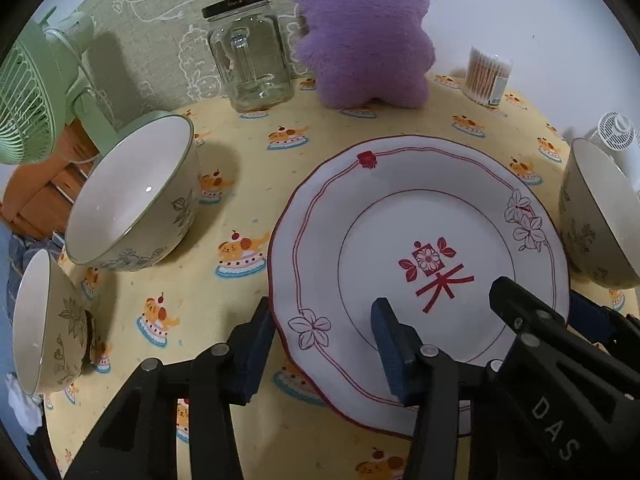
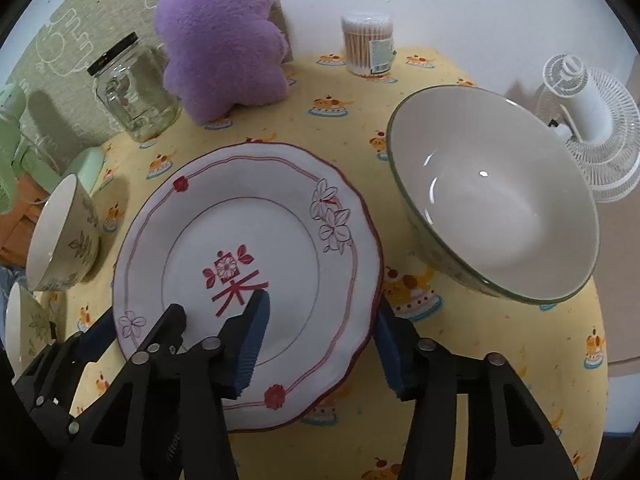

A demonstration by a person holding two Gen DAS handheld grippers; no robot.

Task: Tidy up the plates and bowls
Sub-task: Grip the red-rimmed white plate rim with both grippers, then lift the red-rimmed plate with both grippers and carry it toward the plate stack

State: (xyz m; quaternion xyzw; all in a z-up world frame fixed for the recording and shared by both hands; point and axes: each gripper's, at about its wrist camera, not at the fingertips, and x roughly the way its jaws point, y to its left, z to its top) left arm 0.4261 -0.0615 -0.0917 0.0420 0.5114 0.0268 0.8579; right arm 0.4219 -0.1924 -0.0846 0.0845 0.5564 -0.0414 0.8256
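On yellow tablecloth (image 1: 248,208) | plate (image 1: 420,216): white, scalloped, red-trimmed

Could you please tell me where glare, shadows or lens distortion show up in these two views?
Left wrist view: fisheye bends the table edge, and the bowl casts a soft shadow rightward. Right wrist view: small highlights glint inside the large bowl; corners vignette black.

I take this for a home, at a small dining table. A yellow tablecloth printed with cartoon puppies on cakes (image 2: 500,340) covers it, and household odds stand along the back: a fluffy purple plush cushion (image 1: 362,36), an empty glass jar with a black lid (image 1: 250,52), a clear tub of cotton swabs (image 2: 368,46), a mint-green desk fan (image 1: 28,92) and a white one (image 2: 592,128), against green cartoon-patterned wallpaper (image 1: 160,8).
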